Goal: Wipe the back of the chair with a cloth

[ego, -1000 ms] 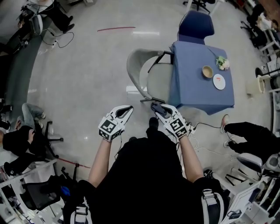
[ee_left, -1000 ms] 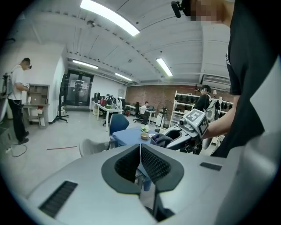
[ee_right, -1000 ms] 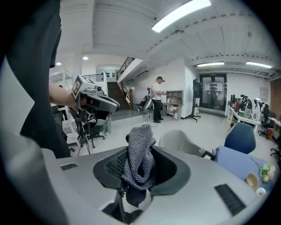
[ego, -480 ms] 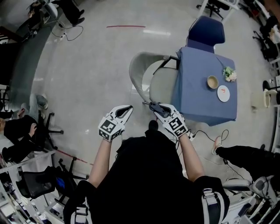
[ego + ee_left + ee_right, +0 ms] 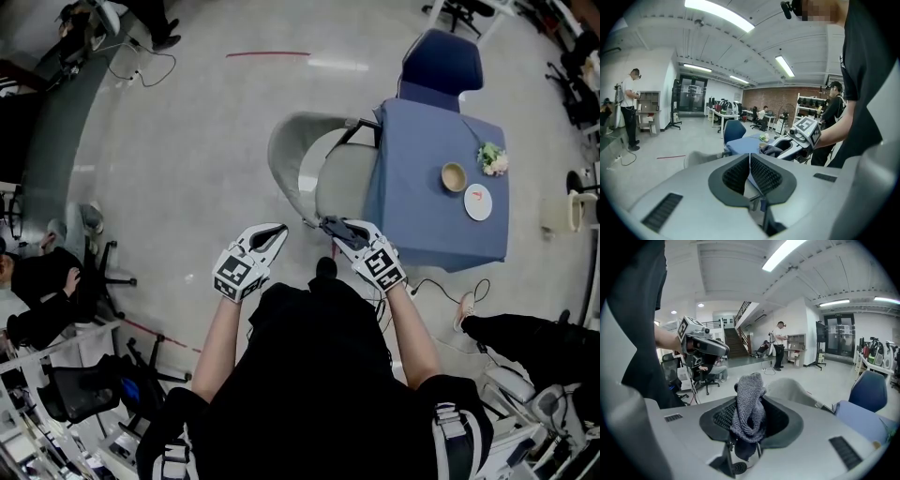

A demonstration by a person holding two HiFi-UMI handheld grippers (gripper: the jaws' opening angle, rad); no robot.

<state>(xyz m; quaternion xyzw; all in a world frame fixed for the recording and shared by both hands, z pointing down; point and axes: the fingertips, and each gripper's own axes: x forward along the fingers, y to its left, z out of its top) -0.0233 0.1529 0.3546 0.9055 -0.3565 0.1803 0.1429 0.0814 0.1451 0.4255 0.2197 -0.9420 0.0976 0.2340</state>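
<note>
**Right gripper carrying the cloth, just short of the chair**

My right gripper (image 5: 330,225) is clamping a grey knitted cloth (image 5: 750,411), its jaws pressing on the bunched middle. The cloth's long axis is running along the jaws, and its free end is poking out past the fingertips toward the pale grey shell chair (image 5: 284,155). My left gripper (image 5: 750,161) is hovering alongside, jaws pressed together on nothing. The chair is standing just ahead of both grippers, untouched. Its curved back is facing away from the blue-covered table (image 5: 412,202) and its seat is tucked against the table.
</note>
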